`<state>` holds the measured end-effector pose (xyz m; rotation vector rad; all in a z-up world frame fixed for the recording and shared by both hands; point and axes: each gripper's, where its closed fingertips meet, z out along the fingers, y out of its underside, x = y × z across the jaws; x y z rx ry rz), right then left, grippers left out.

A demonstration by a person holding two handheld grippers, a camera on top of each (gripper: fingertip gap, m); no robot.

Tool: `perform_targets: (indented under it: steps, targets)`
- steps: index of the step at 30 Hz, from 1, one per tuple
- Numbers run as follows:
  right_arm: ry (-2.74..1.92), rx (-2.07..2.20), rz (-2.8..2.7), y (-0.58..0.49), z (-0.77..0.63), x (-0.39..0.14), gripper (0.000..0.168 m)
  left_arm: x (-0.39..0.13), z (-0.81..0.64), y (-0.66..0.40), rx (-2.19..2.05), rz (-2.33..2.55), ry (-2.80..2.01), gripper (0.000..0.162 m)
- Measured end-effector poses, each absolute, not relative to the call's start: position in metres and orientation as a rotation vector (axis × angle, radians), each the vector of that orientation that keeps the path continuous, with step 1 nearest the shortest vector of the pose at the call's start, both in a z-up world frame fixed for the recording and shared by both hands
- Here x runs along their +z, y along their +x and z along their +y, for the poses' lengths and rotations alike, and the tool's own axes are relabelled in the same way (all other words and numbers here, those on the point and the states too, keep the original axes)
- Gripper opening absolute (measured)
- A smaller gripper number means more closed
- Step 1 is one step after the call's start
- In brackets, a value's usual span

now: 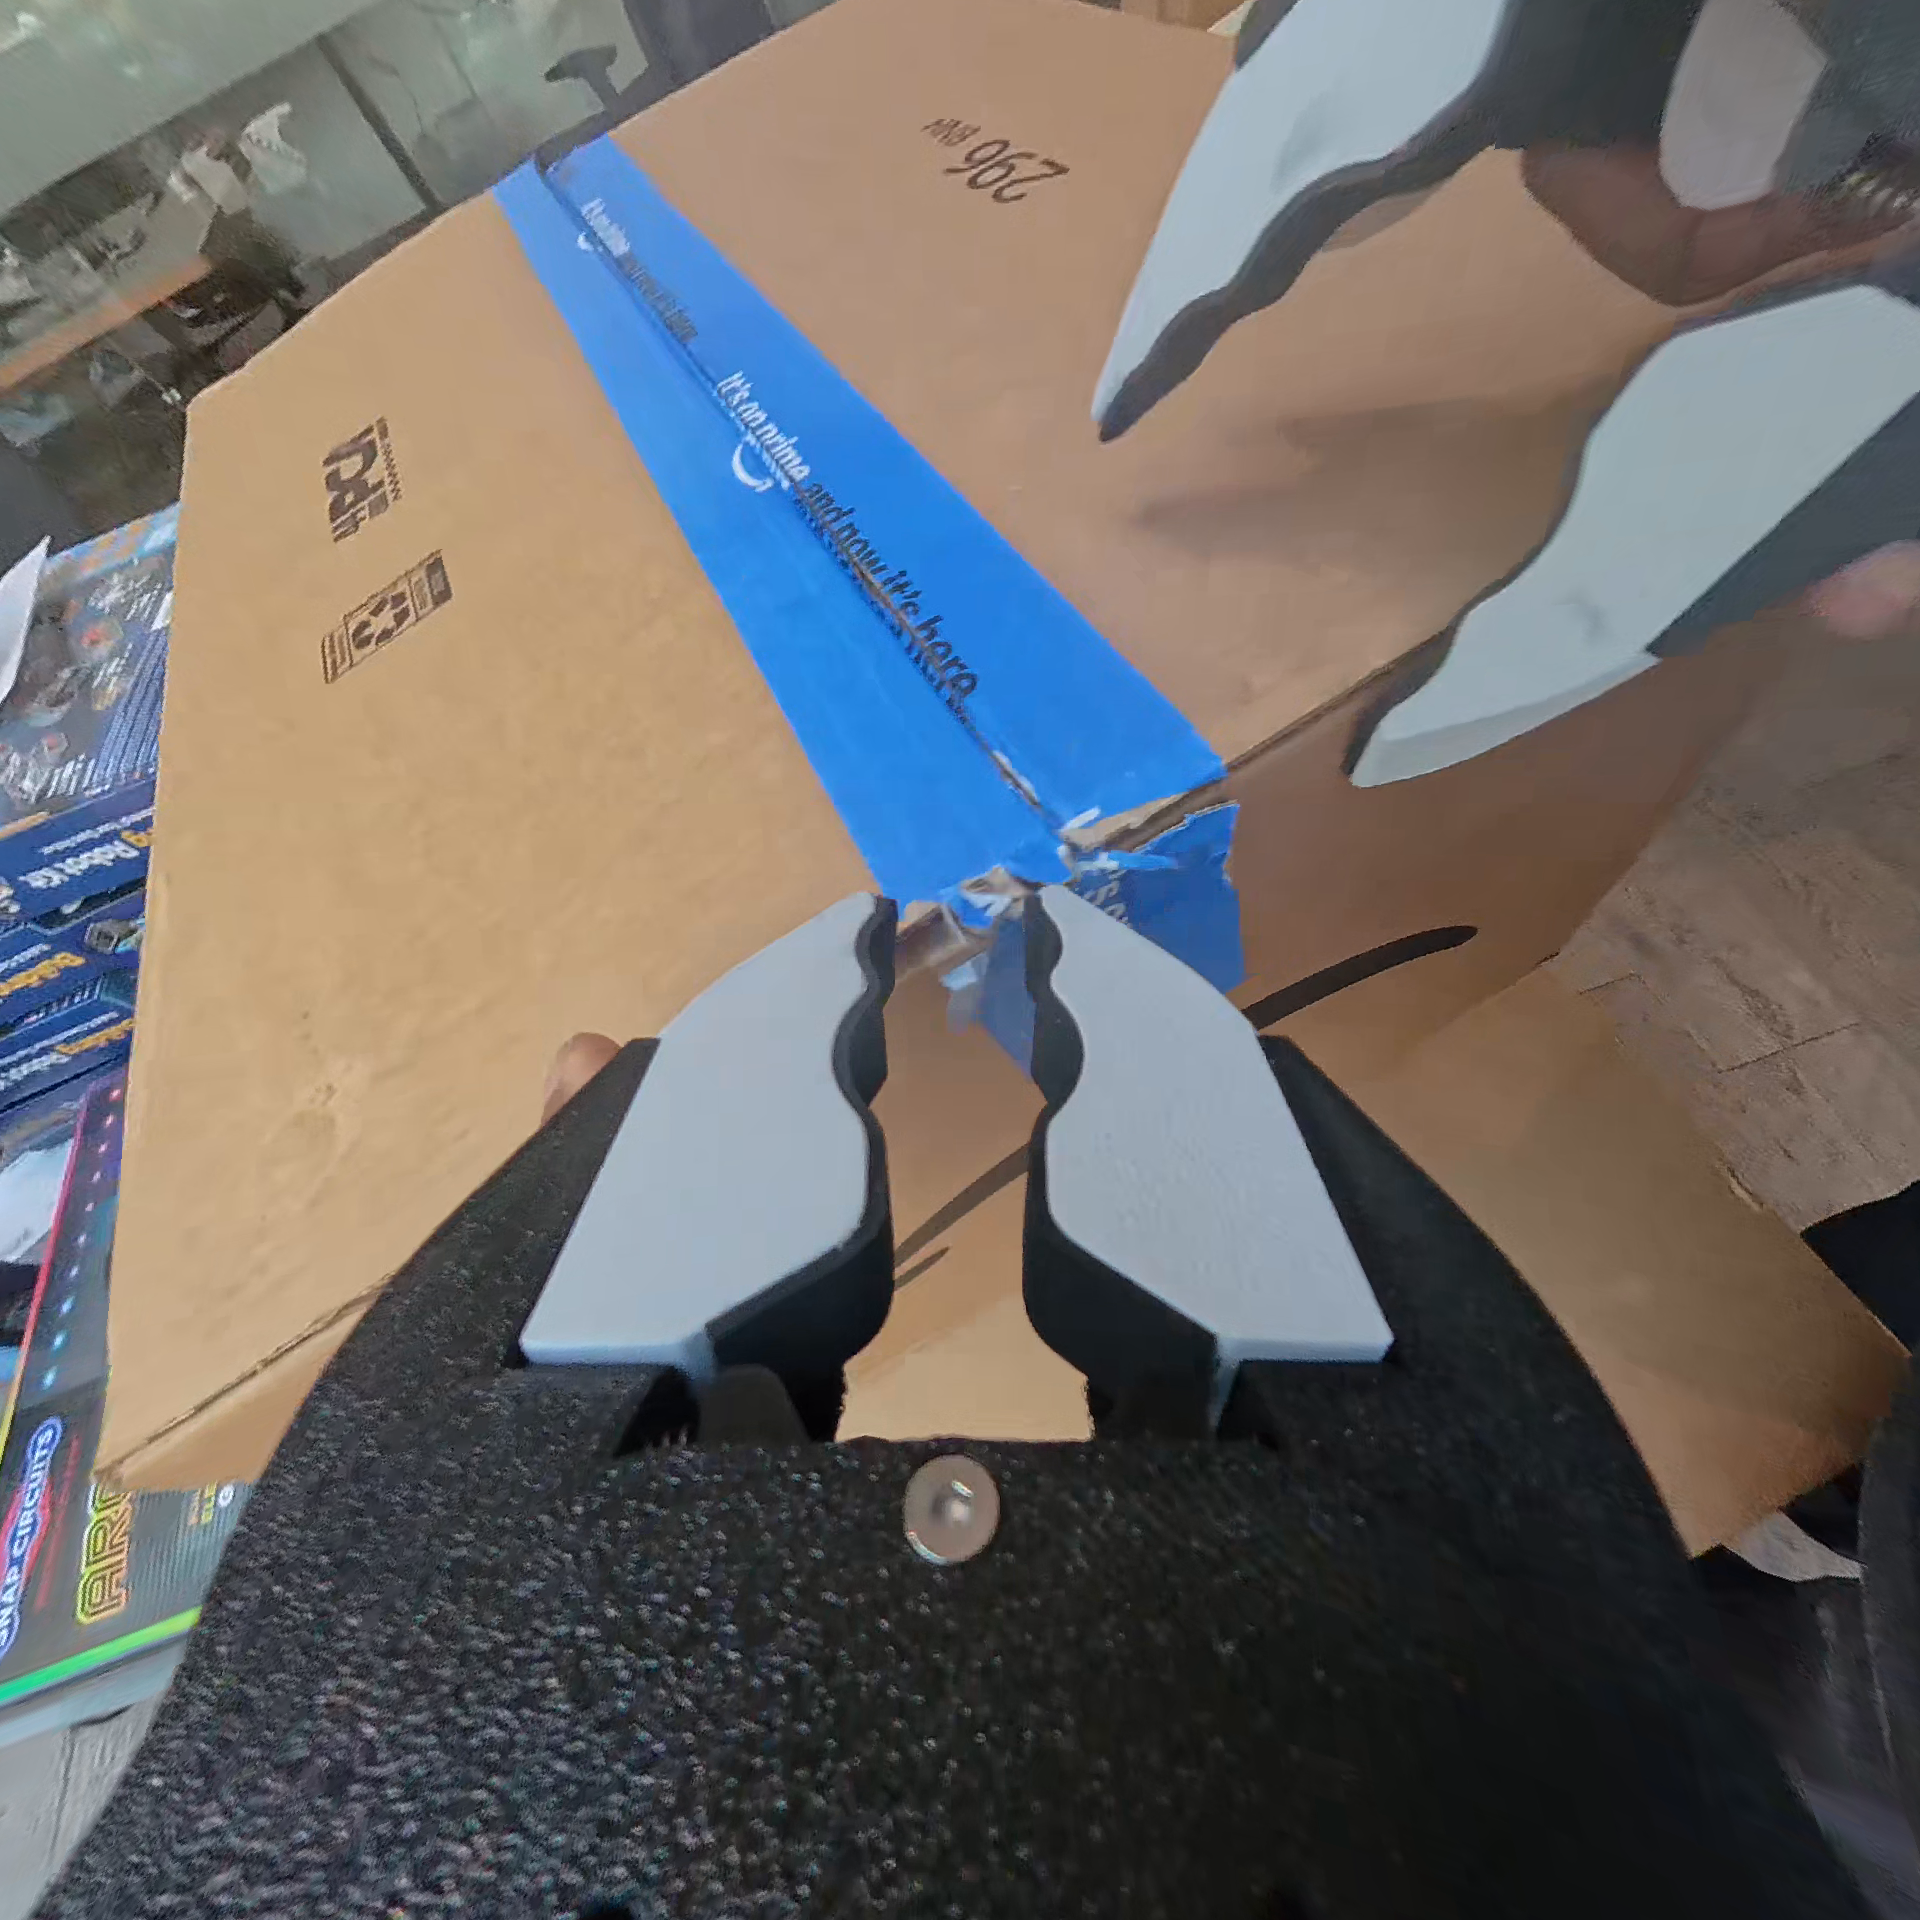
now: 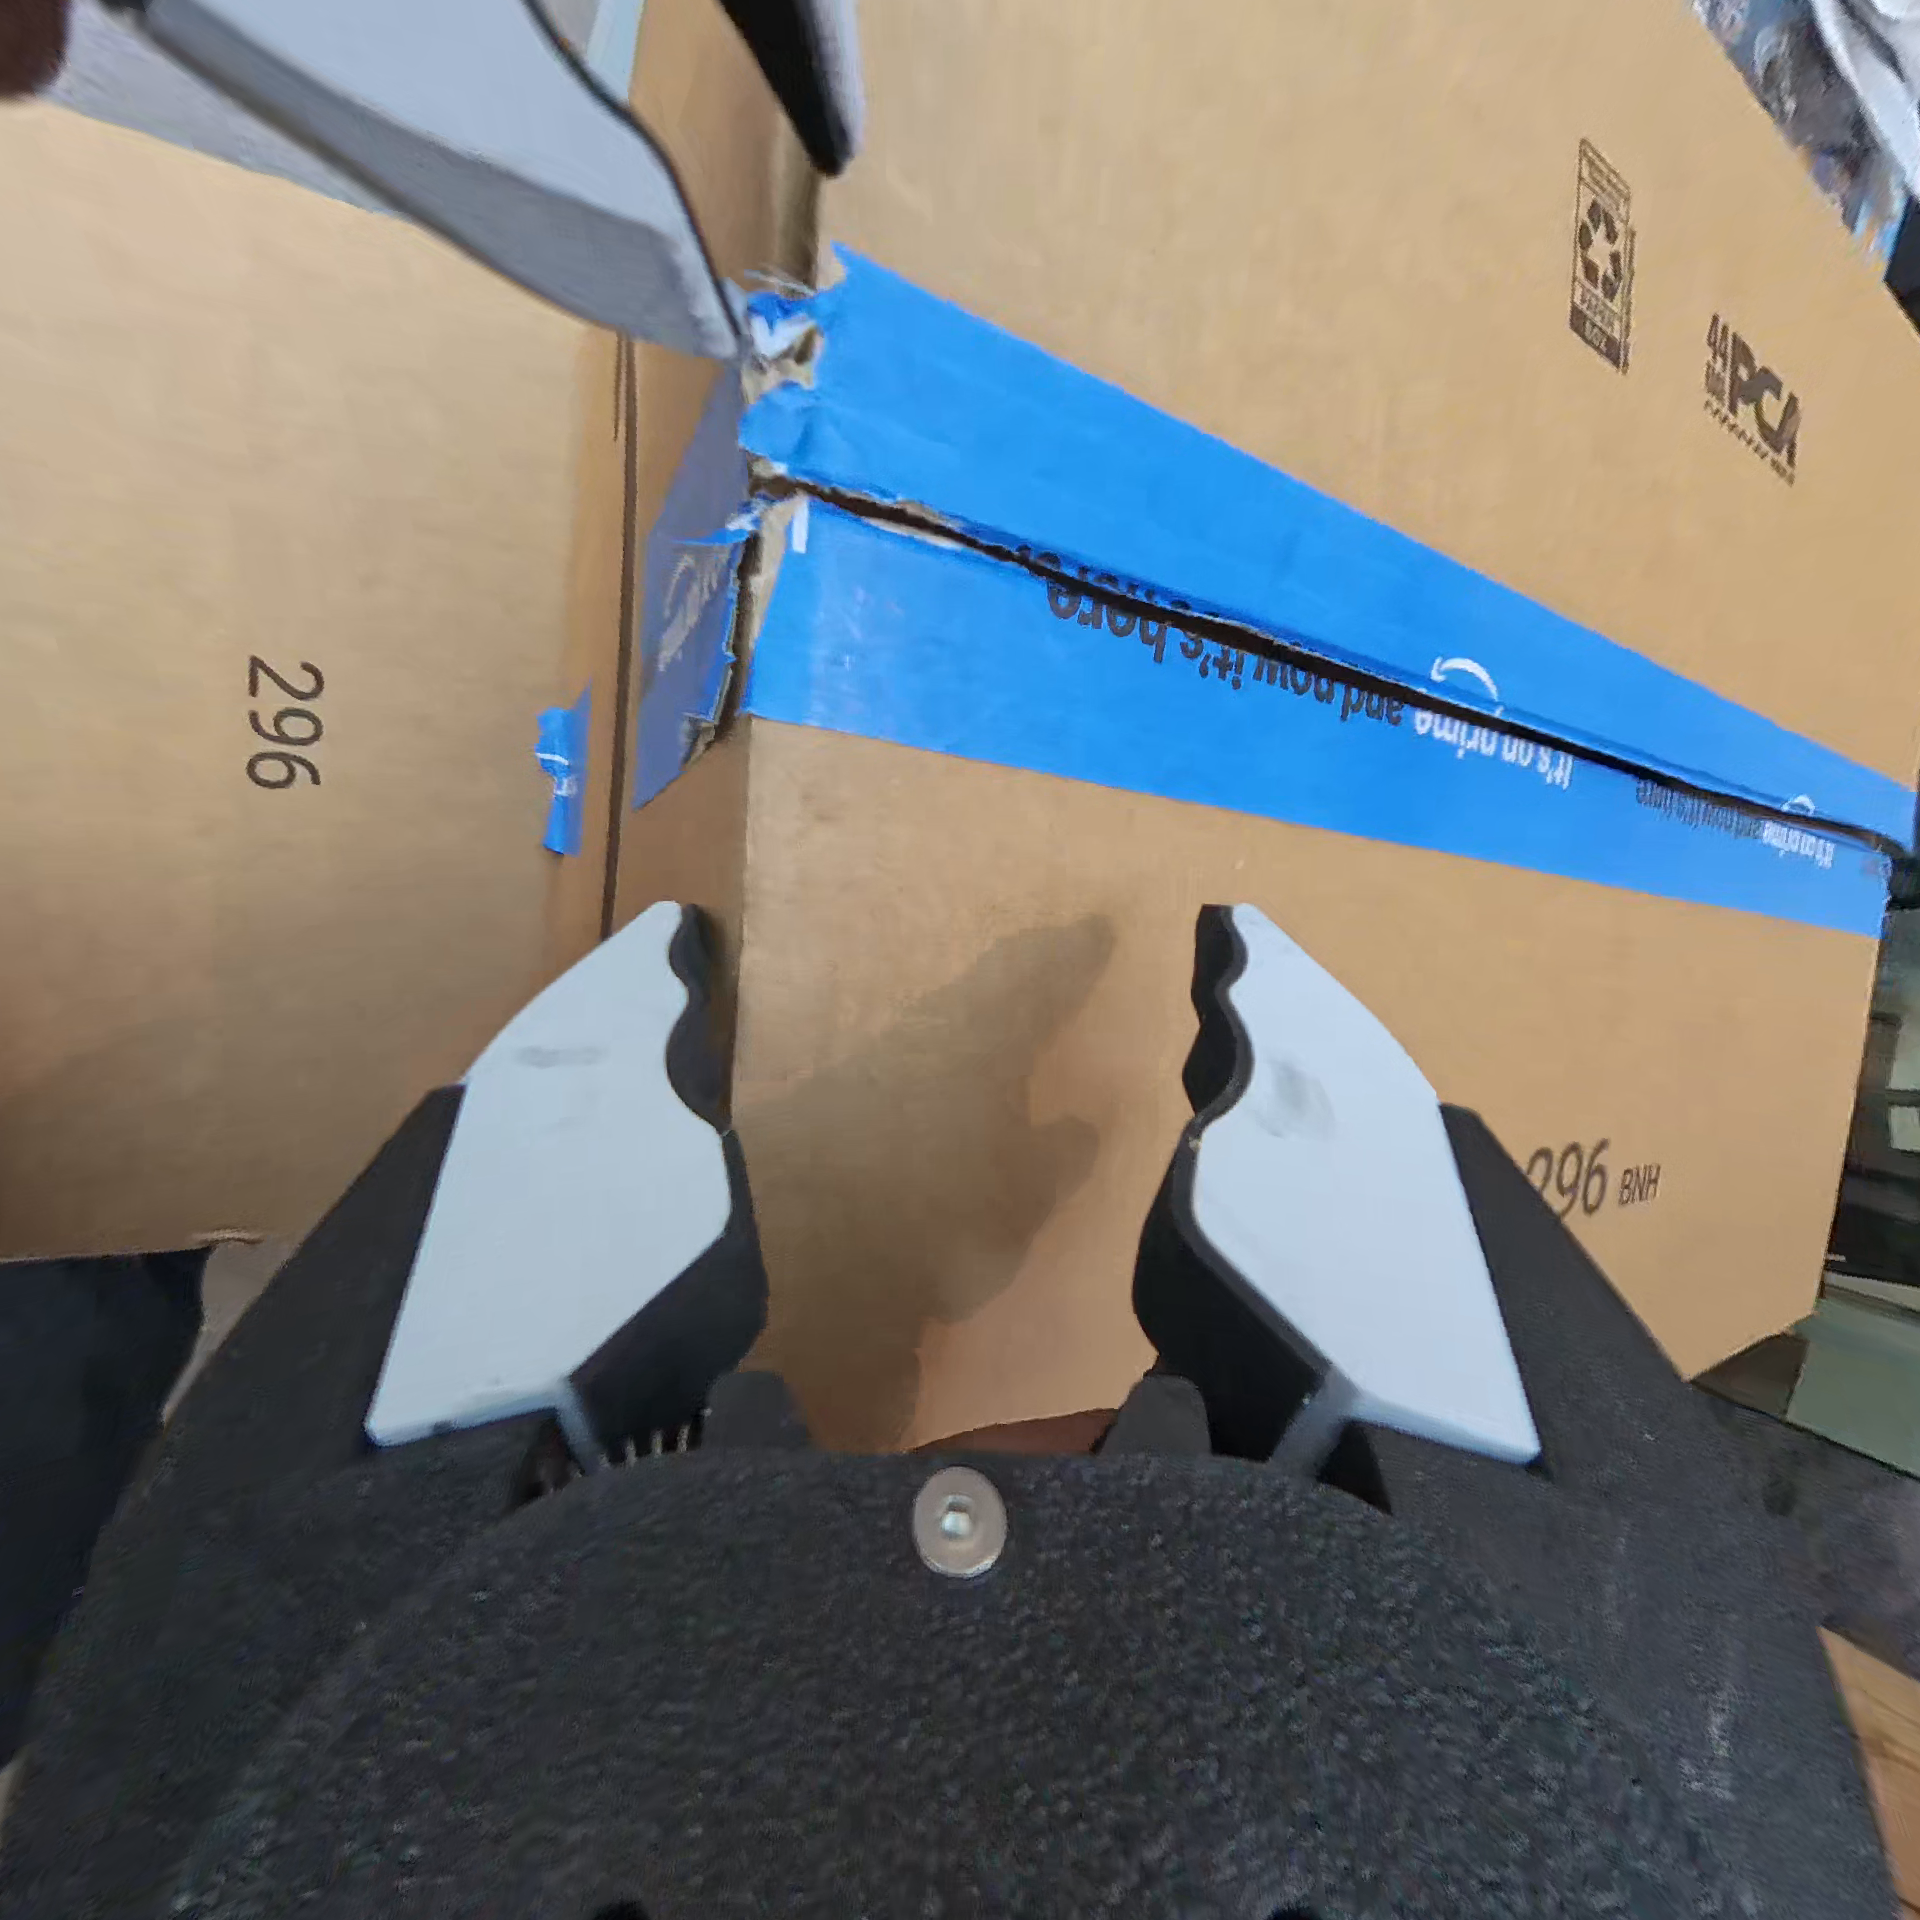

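box [image 1: 499, 883] fills most of both views, a big brown cardboard carton with its two top flaps shut. blue tape [image 1: 831, 582] runs along the seam between the flaps; in the left wrist view that long axis goes from the lower centre of the frame up to the upper left, and in the right wrist view from the upper left down to the right edge. the tape is slit along the seam and torn and ragged at the near end, where it folds over the box edge. it carries white and dark print, and the flaps bear dark stamps, a recycling mark and number codes.

left gripper [image 1: 961, 914] has its tips at the torn tape end, jaws narrowly apart; whether they pinch the tape i cannot tell. right gripper [image 2: 951, 935] hovers just over the right flap near the box edge, jaws wide apart and holding nothing.

toy boxes [image 1: 73, 831] lie stacked at the left edge of the left wrist view.
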<state>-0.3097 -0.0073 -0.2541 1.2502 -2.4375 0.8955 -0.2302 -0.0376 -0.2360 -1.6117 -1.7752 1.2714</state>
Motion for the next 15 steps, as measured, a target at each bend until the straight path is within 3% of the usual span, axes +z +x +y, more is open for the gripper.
perform_targets:
  steps: [1, 10, 15]
  targets:
    - [1.217, 0.912, -2.453, -0.312, -0.008, -0.252, 0.091, -0.235, -0.033, -0.235, 1.264, -1.764, -1.601, 0.023]
    - [1.059, 1.077, -2.367, -0.317, -0.006, -0.232, 0.091, -0.236, -0.003, -0.250, 0.838, -1.962, -0.963, 0.034]
    - [0.948, 1.230, -2.328, -0.319, -0.008, -0.211, 0.083, -0.227, 0.001, -0.257, 0.559, -1.919, -0.497, 0.037]
